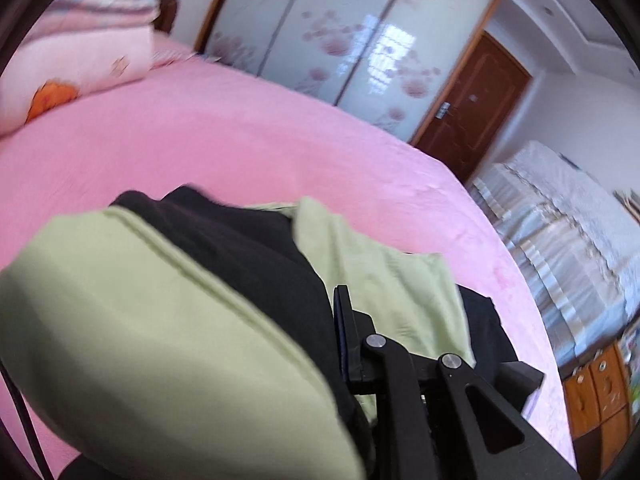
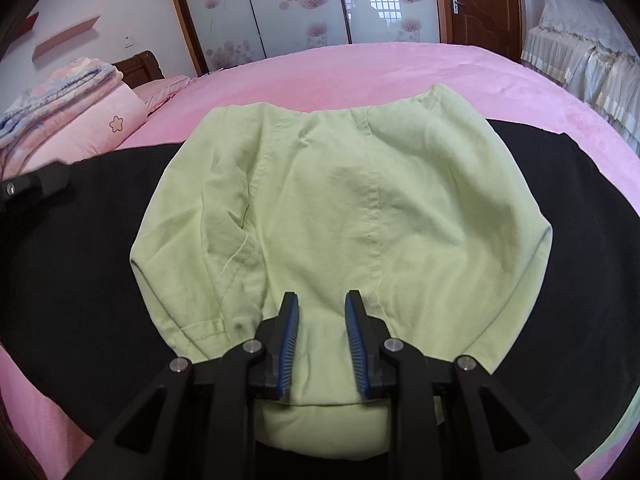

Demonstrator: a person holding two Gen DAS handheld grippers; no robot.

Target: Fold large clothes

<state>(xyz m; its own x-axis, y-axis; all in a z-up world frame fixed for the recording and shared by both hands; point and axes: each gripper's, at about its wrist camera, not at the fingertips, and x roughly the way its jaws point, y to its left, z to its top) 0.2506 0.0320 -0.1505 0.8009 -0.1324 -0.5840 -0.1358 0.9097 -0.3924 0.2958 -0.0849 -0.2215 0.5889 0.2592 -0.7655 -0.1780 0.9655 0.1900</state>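
Note:
A light green garment (image 2: 340, 208) lies folded on a black cloth (image 2: 80, 260) spread over the pink bed (image 2: 360, 68). My right gripper (image 2: 322, 300) is open, its blue-padded fingers just above the garment's near edge, holding nothing. In the left wrist view a fold of the green garment (image 1: 140, 320) with black cloth (image 1: 248, 248) hangs close to the lens and hides the left finger. Only the right finger (image 1: 344, 320) of my left gripper shows. The left gripper's body (image 2: 36, 186) shows at the left edge of the right wrist view.
Folded pink and blue quilts (image 2: 68, 108) are stacked at the head of the bed. A floral sliding wardrobe (image 2: 300, 4) and a brown door (image 2: 480, 0) stand behind the bed. A covered sofa (image 2: 588, 64) is on the right.

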